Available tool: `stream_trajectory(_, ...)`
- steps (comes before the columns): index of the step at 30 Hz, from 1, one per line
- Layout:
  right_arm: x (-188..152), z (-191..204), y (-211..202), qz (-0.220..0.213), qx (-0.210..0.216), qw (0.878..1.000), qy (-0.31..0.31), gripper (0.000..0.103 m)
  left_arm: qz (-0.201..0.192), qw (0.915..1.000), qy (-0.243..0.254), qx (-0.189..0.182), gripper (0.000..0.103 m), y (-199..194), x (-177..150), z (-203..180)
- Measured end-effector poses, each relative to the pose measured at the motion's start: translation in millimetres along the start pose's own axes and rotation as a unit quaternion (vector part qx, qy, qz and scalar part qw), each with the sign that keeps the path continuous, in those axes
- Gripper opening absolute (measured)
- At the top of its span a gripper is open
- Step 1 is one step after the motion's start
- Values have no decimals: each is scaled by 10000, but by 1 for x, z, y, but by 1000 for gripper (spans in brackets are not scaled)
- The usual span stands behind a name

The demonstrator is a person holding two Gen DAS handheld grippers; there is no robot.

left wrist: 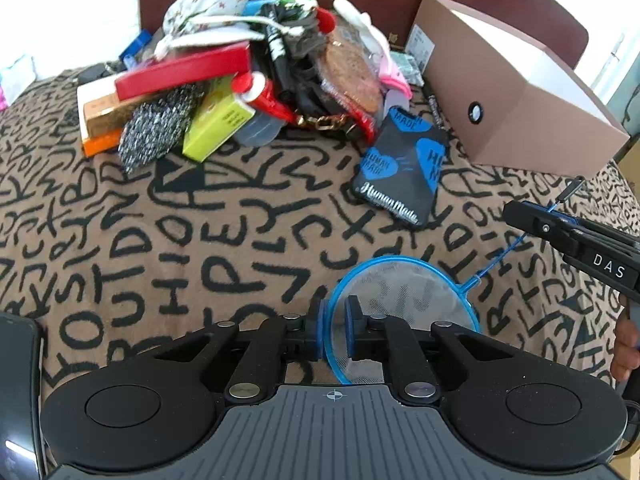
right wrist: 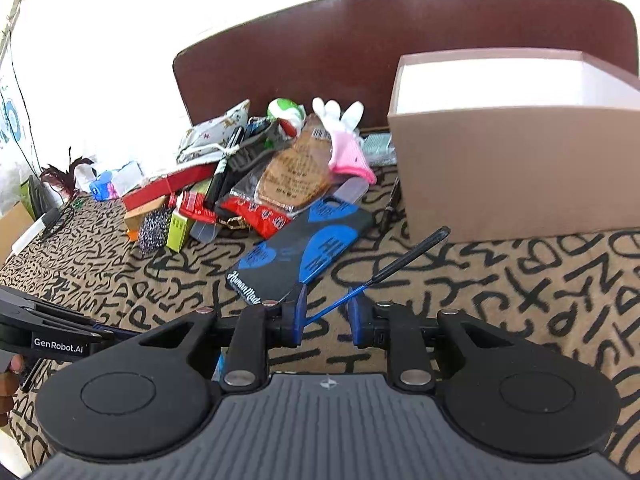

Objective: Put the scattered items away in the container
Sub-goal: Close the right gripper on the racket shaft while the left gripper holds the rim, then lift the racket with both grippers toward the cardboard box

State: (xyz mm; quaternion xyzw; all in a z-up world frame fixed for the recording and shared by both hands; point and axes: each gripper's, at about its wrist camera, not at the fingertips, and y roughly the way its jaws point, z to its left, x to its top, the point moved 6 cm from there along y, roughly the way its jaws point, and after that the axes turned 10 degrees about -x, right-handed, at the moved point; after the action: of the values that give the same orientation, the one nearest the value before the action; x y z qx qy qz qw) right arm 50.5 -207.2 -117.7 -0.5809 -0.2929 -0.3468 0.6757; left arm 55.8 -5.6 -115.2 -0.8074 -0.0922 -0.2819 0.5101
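Observation:
A small blue-rimmed fish net lies over the patterned blanket. My left gripper has its jaws around the net's blue rim, narrowly apart. My right gripper is open around the net's thin blue and black handle, and it shows in the left wrist view at the right. The open cardboard box stands at the right, also in the left wrist view. A pile of scattered items lies at the back left of it.
A black phone case with blue hearts lies between the pile and the box. A dark red headboard runs behind. A dark phone-like object sits at the left edge. A marker lies far left.

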Motion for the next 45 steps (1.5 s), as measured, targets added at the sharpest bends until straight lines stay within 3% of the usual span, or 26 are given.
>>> stream_trajectory(3, 6, -5, -5, -67, -10, 10000, 13, 25, -56, 9999, 88, 2, 7, 0, 7, -6)
stream_trajectory(4, 8, -6, -6, -79, 2, 10000, 8, 17, -88, 9999, 122, -14, 6, 0, 10, -9)
stream_trajectory(14, 32, -9, -19, -380, 48, 9991, -165, 13, -320, 9978, 558, -167, 8, 1, 41, -39)
stream_trajectory(15, 33, -9, -19, -394, 40, 9991, -175, 13, -295, 9978, 573, -181, 26, 3, 41, -40)
stream_trajectory(18, 32, -10, -17, -362, 12, 9992, -174, 13, -167, 9983, 522, -199, 51, 10, 34, -35)
stream_trajectory(20, 29, -12, -14, -313, -22, 9994, -157, 14, -80, 9985, 457, -275, 58, 13, 27, -29)
stream_trajectory(26, 19, -20, -6, -127, -158, 9998, -69, 15, 343, 9981, 278, -423, 59, 31, 8, -16)
stream_trajectory(30, 8, -28, 2, 32, -318, 9994, -94, 18, 327, 9971, 510, -457, 64, 34, 7, -26)
stream_trajectory(35, -9, -44, 14, 318, -385, 9985, 207, 22, 434, 9940, 863, -512, 63, 43, 6, -42)
stream_trajectory(39, -11, -43, 11, 208, -414, 9988, 178, 25, 540, 9887, 1330, -441, 58, 50, 3, -60)
stream_trajectory(40, -10, -43, 10, 168, -435, 9988, 148, 27, 546, 9873, 1442, -390, 51, 51, 2, -63)
stream_trajectory(42, -10, -42, 9, 170, -406, 9989, 144, 30, 569, 9853, 1565, -393, 16, 51, 0, -68)
stream_trajectory(44, -13, -41, 8, 197, -378, 9990, 98, 40, 592, 9850, 1552, -474, 14, 51, -1, -70)
stream_trajectory(45, -15, -41, 9, 222, -394, 9990, 61, 40, 592, 9851, 1545, -478, 19, 51, -1, -71)
